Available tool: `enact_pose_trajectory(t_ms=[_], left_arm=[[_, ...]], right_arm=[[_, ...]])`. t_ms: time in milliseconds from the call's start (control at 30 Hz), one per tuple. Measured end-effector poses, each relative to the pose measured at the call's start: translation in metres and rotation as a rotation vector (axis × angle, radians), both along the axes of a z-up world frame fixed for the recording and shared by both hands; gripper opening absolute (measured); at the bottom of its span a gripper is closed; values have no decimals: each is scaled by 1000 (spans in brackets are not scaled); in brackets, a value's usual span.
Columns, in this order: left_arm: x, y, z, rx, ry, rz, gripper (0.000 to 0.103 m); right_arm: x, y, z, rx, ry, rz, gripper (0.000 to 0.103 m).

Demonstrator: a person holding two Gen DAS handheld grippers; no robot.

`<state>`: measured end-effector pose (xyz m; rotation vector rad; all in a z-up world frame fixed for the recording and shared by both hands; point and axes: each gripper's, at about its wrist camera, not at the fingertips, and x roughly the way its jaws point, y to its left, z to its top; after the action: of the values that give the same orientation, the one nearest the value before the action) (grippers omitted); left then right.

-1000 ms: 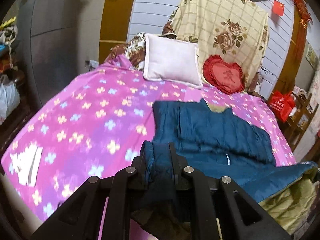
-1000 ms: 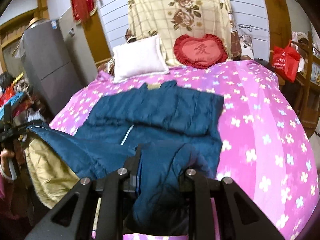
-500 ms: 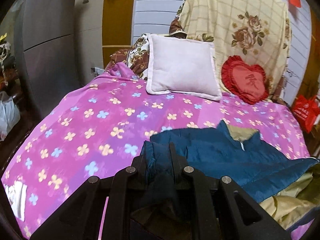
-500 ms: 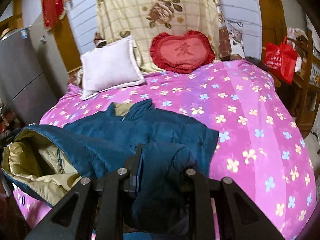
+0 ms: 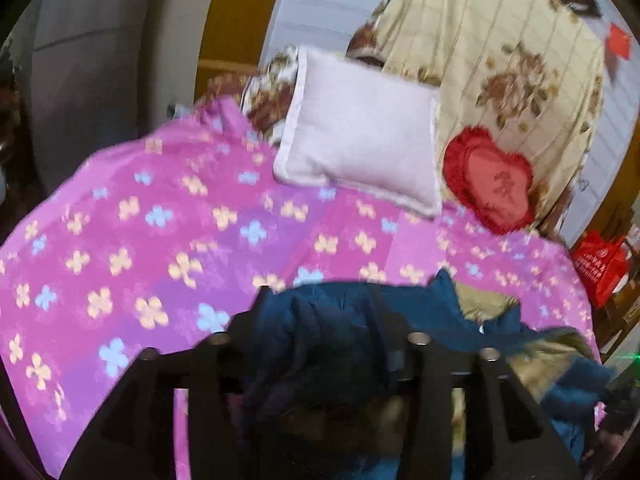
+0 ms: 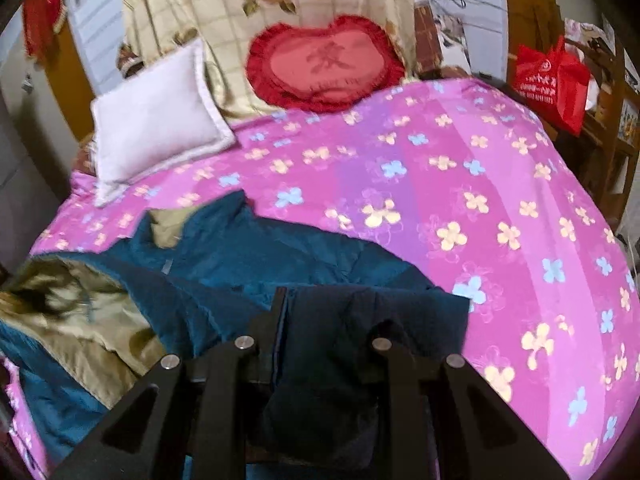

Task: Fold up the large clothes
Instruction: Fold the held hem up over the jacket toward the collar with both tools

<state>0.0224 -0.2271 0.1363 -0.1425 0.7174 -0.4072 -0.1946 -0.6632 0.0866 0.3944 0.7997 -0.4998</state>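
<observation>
Bed cover (image 6: pixel 460 184): pink-purple, printed with yellow and blue flowers, spreading ahead of and to both sides of each claw.

Floral drape (image 6: pixel 224 12): cream check with brown roses, hanging upright at the far end, well beyond both claws.

Jacket (image 6: pixel 240 264): dark blue quilted garment with an olive-tan lining (image 6: pixel 80 320), the task's thing. It lies bunched on the near part of the bed cover, directly under and ahead of the right claw and reaching off to that claw's left, where the lining is turned outward. In the left wrist view the same jacket (image 5: pixel 340 320) sits between and just ahead of the fingers, trailing to that claw's right.

White pillow (image 5: pixel 360 140): propped against the drape, far ahead of the left claw; far ahead and left of the right claw.

Red heart cushion (image 6: pixel 324 64): beside the pillow, far ahead of the right claw.

Red bag (image 6: pixel 552 80): off the bed, far ahead and right of the right claw.

Right claw (image 6: pixel 320 320): clamped on a fold of blue jacket cloth.

Left claw (image 5: pixel 316 316): jaws have just been opening; blue cloth lies between them, and the blur hides whether the pads press it.
</observation>
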Motion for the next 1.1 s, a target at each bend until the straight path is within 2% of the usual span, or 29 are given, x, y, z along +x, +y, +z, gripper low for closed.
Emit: enact_pose_trajectory(t_ms=[67,200,333,400,533,600,733,800,867,967,1033,1100], left_arm=[[-8,10,12,-17,-26,-6,38],[-30,20,27,-52,-45,-48,38],[-57,1,19,-12,-44,-125,38],[-65,-21,2,32,6,-173,38],[-75,-54,-26,110,34,-200,38],[-77,-67,-39,156,52,-195,38],[-73,-76,-56,177,79,-158,38],[-71,-76,-60,169,83,-140,38],[-68,-75,-61,159,88,-121,38],[-64,-75,-62,163,91,-98,38],[-61,-77,-64,181,83,-87,38],[-59,-80,-65,205,71,-78,38]], right_arm=[[9,-1,-11,-7,15,-19,23],[25,-7,-20,0,34,-55,22],[25,-9,-14,18,33,-70,25],[17,-6,-5,22,5,-71,31],[-11,1,23,41,-87,-37,57],[-24,7,39,30,-118,-16,63],[-63,25,74,-50,-244,-8,84],[-75,40,86,-89,-294,29,86],[-66,57,81,-88,-262,118,86],[-30,89,50,-132,-127,238,86],[-3,101,30,-165,-79,276,86],[24,104,11,-151,-37,293,86]])
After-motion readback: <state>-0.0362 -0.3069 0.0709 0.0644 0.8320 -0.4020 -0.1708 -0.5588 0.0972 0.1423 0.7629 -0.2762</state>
